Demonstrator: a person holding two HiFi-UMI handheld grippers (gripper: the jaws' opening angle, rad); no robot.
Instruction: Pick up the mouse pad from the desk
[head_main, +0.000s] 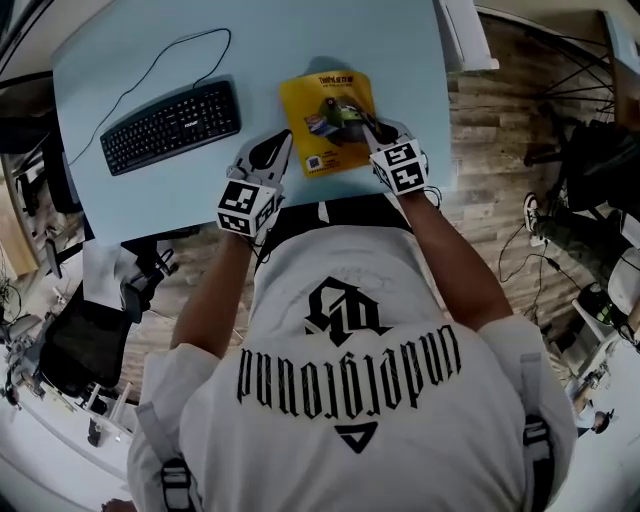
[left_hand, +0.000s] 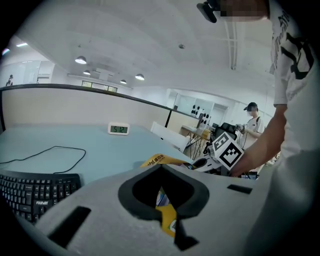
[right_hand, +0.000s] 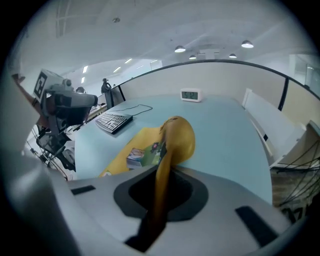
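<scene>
left hand-held gripper and right hand-held gripper both clamp the mouse pad

each pinches the yellow pad's near edge, which curls up while the far part lies on the bench. grasping looks done; raising it clear of the bench remains.

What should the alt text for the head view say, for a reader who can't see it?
Seen from above, a person in a white T-shirt pinches a yellow mouse pad with two hand-held tools, the left tool at its left edge and the right tool nearer its middle. The pad sits on a pale blue desk, with a black keyboard to its left.
</scene>
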